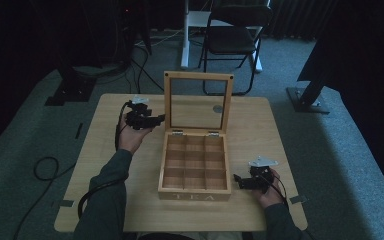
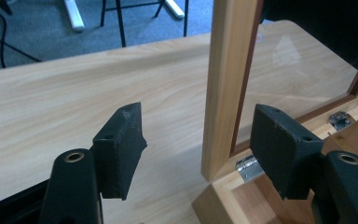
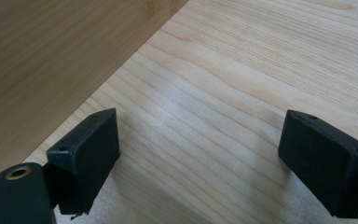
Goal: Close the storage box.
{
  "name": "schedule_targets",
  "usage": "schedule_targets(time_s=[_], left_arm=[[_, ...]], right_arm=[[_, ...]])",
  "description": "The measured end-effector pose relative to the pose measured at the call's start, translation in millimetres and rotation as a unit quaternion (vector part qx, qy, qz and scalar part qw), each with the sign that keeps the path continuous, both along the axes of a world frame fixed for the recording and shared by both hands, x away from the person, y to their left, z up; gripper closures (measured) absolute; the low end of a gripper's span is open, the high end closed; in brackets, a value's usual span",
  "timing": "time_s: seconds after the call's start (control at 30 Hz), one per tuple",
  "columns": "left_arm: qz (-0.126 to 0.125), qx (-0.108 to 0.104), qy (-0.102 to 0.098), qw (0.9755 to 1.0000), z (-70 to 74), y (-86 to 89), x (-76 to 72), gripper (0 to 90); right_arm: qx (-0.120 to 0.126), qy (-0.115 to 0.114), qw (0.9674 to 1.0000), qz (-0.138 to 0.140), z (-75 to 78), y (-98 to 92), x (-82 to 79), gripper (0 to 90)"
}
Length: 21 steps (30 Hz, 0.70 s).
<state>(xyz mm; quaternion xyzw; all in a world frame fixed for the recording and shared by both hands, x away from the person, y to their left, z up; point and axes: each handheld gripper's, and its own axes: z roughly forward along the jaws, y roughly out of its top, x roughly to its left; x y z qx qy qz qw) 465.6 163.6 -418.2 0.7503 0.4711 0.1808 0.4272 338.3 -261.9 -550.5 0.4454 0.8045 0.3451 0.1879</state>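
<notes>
The wooden tea box point(image 1: 195, 167) sits at the middle of the counter point(image 1: 105, 165), its front near the person's edge, with nine empty compartments showing. Its glazed lid point(image 1: 197, 102) stands upright on two small metal hinges point(image 2: 247, 167) at the back wall. The lid's wooden frame looks stiff and light, but the clear pane is fragile and would smear or slip, so the frame's side rail is the place to take hold, with a gentle pull so the hinges are not strained. The box itself seems light enough to slide if pushed. The left tongs point(image 1: 156, 119) are released, jaws wide apart with the lid's left rail between them, neither pad pressing on it. The right tongs point(image 1: 237, 179) rest released just beside the box's right wall, grasping nothing.
</notes>
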Motion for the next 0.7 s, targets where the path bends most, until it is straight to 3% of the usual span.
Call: schedule_targets(time_s=[0.27, 0.4, 0.7], left_arm=[[-0.010, 0.005, -0.007, 0.9999, 3.3, -14.2, 7.3, 33.9], [-0.004, -0.004, -0.013, 0.9999, 4.8, -17.3, 13.3, 36.0], [-0.002, 0.003, -0.013, 0.9999, 10.6, -25.7, 24.6, 49.8]], right_arm=[[0.000, 0.000, 1.0000, 0.000, 0.0, 0.0, 0.0, 11.9], [0.000, 0.000, 1.0000, 0.000, 0.0, 0.0, 0.0, 12.0], [0.000, 0.000, 1.0000, 0.000, 0.0, 0.0, 0.0, 11.9]])
